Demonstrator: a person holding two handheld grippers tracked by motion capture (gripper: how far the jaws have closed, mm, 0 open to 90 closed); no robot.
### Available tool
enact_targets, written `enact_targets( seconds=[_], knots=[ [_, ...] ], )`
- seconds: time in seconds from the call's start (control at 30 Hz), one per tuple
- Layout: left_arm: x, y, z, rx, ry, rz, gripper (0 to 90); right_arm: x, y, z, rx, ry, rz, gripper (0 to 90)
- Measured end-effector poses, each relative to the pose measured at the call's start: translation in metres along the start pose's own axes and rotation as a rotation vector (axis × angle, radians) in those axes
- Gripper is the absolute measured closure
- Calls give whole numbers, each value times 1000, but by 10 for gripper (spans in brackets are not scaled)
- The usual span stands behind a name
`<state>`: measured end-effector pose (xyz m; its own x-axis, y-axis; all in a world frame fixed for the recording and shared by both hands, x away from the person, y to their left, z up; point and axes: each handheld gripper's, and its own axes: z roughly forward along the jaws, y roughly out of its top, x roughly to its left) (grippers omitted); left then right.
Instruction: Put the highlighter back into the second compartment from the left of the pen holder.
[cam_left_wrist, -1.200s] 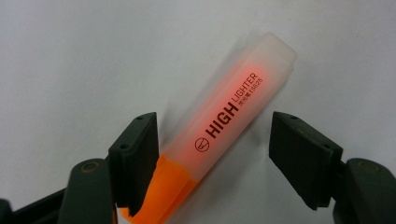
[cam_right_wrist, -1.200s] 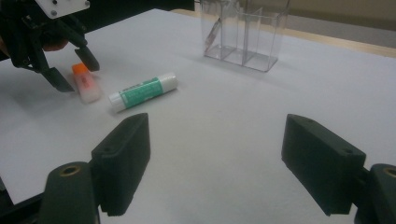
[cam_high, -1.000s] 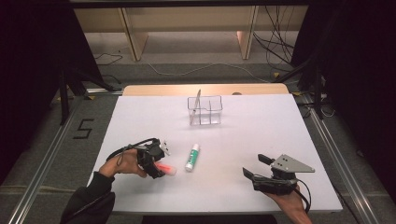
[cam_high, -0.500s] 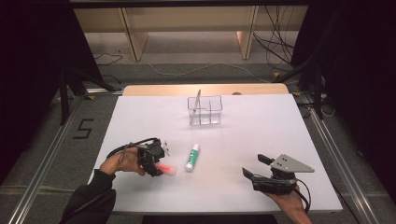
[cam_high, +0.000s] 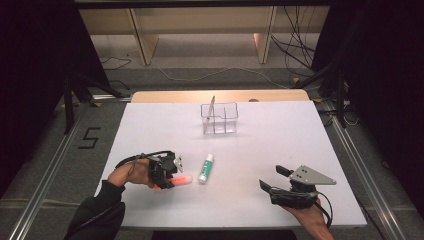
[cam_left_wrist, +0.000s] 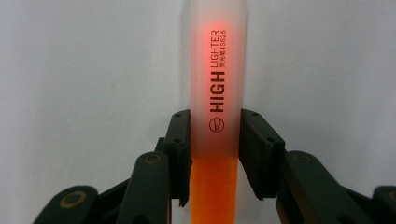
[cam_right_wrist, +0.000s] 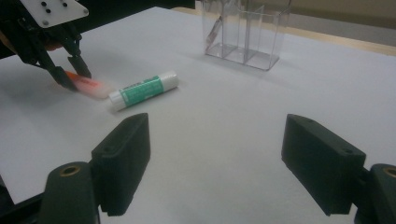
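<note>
— While my left gripper has its jaws clamped on the smooth orange highlighter, low over the matte white bench, what's nearby?

— A glue stick lies just beside it. My right gripper gapes wide, holding nothing, near the front edge. The clear divided holder carries one thin stick.

Black lettering on the pale cap of the orange highlighter reads "HIGH LIGHTER", with "S625" after a line of small characters too fine to make out, and a small round logo below; a dark figure "5" is marked on the grey floor left of the desk; print on the green-and-white glue stick is too small to read.
</note>
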<state>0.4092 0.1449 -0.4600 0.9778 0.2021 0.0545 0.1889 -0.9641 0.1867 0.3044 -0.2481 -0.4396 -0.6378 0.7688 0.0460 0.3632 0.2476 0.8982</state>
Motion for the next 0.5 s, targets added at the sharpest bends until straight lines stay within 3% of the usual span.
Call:
enact_targets(
  seconds=[0.23,0.3,0.4,0.5],
  knots=[
    [0,0,-2,-13,-12,12,661,0,0,0,2,1,-1,246],
    [1,0,-5,-39,-12,-14,662,0,0,0,2,1,-1,246],
    [2,-1,-10,-44,-24,-25,662,0,0,0,0,2,-5,246],
    [2,-1,-13,-56,-22,-63,662,0,0,0,1,1,-1,246]
  ],
)
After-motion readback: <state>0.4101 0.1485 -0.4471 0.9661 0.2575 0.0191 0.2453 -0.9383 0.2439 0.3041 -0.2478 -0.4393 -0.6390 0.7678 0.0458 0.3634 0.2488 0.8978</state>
